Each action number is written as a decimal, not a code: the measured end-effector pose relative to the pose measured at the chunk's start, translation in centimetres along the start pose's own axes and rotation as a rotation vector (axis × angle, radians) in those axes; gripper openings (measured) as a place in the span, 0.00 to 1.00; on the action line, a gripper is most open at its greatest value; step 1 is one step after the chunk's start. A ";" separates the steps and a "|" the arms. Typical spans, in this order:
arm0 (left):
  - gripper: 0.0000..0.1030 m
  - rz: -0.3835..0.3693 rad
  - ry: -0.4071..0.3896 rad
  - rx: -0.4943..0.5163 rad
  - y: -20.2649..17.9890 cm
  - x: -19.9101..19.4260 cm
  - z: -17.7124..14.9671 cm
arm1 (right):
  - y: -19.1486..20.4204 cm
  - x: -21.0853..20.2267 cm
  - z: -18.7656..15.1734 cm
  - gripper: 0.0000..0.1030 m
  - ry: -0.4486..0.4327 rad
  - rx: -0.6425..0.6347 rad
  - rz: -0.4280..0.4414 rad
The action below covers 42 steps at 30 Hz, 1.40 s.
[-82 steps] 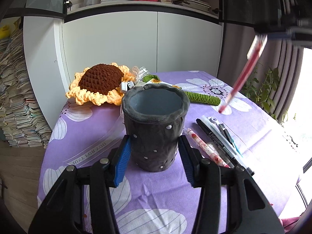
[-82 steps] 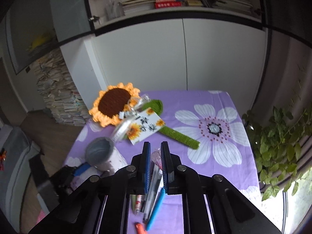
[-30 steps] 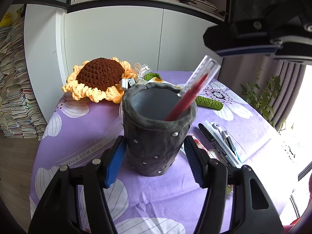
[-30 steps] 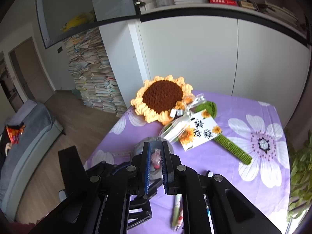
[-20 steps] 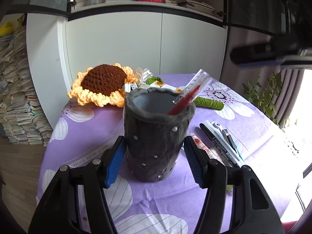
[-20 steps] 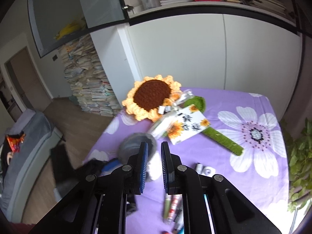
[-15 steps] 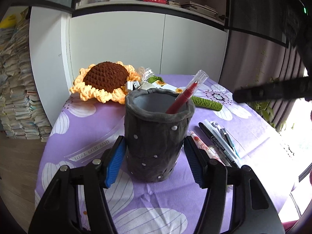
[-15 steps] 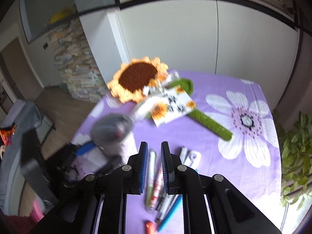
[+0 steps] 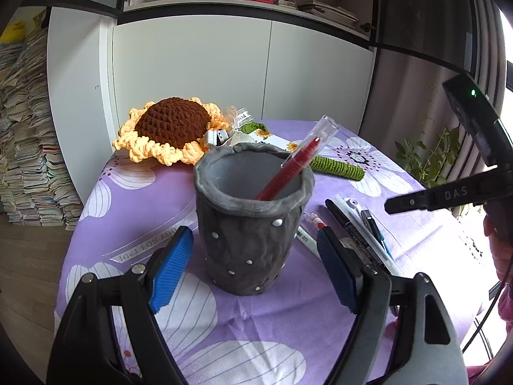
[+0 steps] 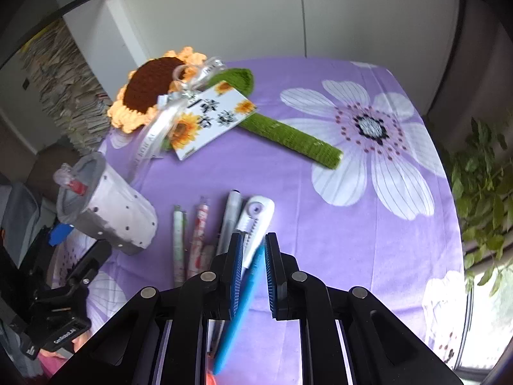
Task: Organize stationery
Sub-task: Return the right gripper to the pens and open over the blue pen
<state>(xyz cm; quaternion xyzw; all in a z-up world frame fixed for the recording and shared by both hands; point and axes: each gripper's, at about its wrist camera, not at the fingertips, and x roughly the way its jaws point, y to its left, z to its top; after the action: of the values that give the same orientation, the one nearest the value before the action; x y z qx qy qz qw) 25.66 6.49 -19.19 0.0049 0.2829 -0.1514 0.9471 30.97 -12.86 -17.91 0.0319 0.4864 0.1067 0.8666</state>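
Note:
A dark grey pen holder (image 9: 253, 221) stands on the purple flowered tablecloth, with a red pen (image 9: 298, 163) leaning in it. My left gripper (image 9: 255, 256) is open, its blue pads on either side of the holder without touching it. The holder (image 10: 109, 211) also shows in the right wrist view at the left. My right gripper (image 10: 251, 256) is slightly open and hovers over a row of several pens (image 10: 198, 224); a blue pen (image 10: 243, 301) lies on the cloth beneath the jaws, beside a white correction tape (image 10: 255, 221).
A crocheted sunflower (image 10: 150, 86) with a green stem (image 10: 288, 134) and a gift card (image 10: 211, 118) lies at the back of the table. Cupboards stand behind. Stacked books are at the left (image 9: 22, 166), a plant at the right (image 10: 481, 173).
My right gripper let go of the red pen, which now rests in the holder, and moved right and down to above the pens on the cloth. The left gripper stayed put.

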 end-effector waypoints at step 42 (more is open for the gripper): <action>0.65 0.021 -0.004 0.024 -0.3 0.5 0.3 | -1.9 -5.4 -0.3 0.13 -0.150 0.060 0.065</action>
<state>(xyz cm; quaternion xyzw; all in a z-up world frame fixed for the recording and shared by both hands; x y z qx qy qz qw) 26.11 6.06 -19.22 0.0190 0.2792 -0.1451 0.9490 28.30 -15.90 -13.85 0.0816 0.4216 0.1175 0.8954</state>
